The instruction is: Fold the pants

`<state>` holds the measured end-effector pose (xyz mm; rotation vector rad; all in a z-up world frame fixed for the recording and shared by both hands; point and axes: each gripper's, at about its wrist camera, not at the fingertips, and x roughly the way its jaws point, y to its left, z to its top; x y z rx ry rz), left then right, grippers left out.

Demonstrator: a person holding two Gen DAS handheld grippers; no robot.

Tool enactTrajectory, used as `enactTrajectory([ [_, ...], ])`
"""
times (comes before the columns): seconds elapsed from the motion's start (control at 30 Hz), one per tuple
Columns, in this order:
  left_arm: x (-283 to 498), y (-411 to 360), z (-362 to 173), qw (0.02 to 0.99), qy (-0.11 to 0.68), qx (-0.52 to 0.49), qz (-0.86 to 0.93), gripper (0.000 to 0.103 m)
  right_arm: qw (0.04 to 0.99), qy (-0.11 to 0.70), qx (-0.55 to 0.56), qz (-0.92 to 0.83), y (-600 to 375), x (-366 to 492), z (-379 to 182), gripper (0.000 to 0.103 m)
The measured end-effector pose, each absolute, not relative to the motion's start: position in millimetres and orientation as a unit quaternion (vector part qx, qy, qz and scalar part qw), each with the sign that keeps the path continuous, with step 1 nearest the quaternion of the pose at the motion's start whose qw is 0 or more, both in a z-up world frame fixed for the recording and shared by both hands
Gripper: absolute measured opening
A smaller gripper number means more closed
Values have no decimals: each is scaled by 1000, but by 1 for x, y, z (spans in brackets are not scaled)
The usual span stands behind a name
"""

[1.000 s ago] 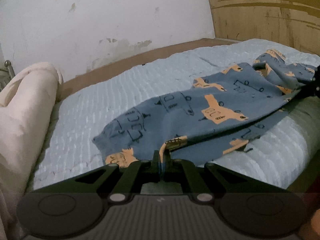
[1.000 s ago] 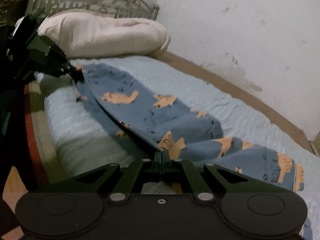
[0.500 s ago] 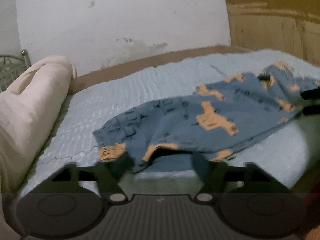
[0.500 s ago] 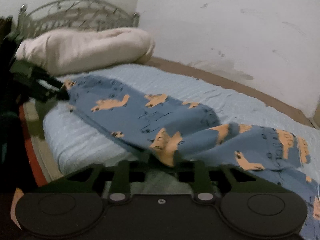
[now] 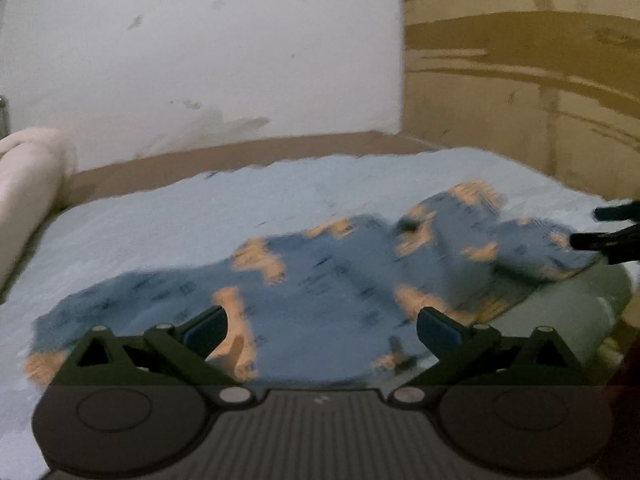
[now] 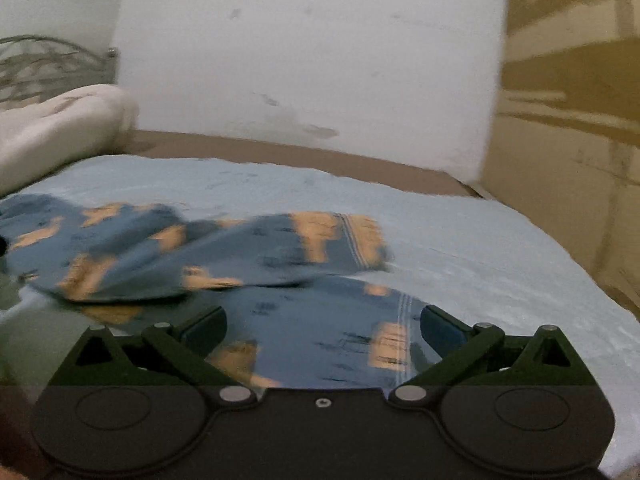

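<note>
Pants [image 5: 340, 280], blue with orange animal prints, lie spread across the light-blue bed [image 5: 200, 208], reaching its near edge; I can read no writing on them through the blur. Nearest me, the left gripper [image 5: 320, 330] has its fingers [image 5: 204, 330] spreading wide over the cloth, pinching nothing. The right gripper [image 6: 322, 330] does the same, its fingers [image 6: 440, 330] opening above a striped cuff, empty. Beyond the pants I have open bedspread toward the far edge, where the brown bed frame [image 5: 240, 156] meets the white wall [image 5: 200, 60]. A cream pillow [image 6: 52, 124] sits at the left, wooden panelling [image 5: 520, 80] at the right.
</note>
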<state>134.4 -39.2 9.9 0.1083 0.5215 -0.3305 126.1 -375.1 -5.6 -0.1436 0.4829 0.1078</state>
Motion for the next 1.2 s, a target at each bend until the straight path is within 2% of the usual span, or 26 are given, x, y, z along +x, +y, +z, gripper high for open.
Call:
enactTrajectory([
  [0.2,143,-105,13,931,251,84,-252,102,949,315,18,6,-446,174,-14,102],
  [0.27,143,-122,10,926,247,103,-265,102,936,343,82,18,-469,190,-17,91],
  [0.33,143,-136,7,923,243,120,-273,102,925,363,110,32,-482,200,-22,70],
  [0.47,142,-150,2,920,246,120,-281,102,913,388,108,66,-483,210,-28,40],
  [0.53,145,-153,0,920,248,117,-280,102,912,387,103,84,-480,212,-28,13],
  [0.57,146,-154,-1,920,250,116,-278,102,915,384,91,84,-477,212,-26,7],
  [0.87,145,-148,-4,920,255,112,-274,102,937,342,-31,66,-467,226,9,5],
  [0.97,145,-146,-5,921,258,110,-271,102,933,347,-80,52,-463,236,5,5],
  [1.07,145,-144,-5,922,259,108,-267,102,924,370,-81,50,-467,248,-11,7],
  [1.17,146,-143,-4,923,257,112,-263,102,916,385,-98,45,-464,253,-26,19],
  [1.2,146,-143,-4,924,257,113,-261,102,917,384,-100,40,-464,252,-28,30],
])
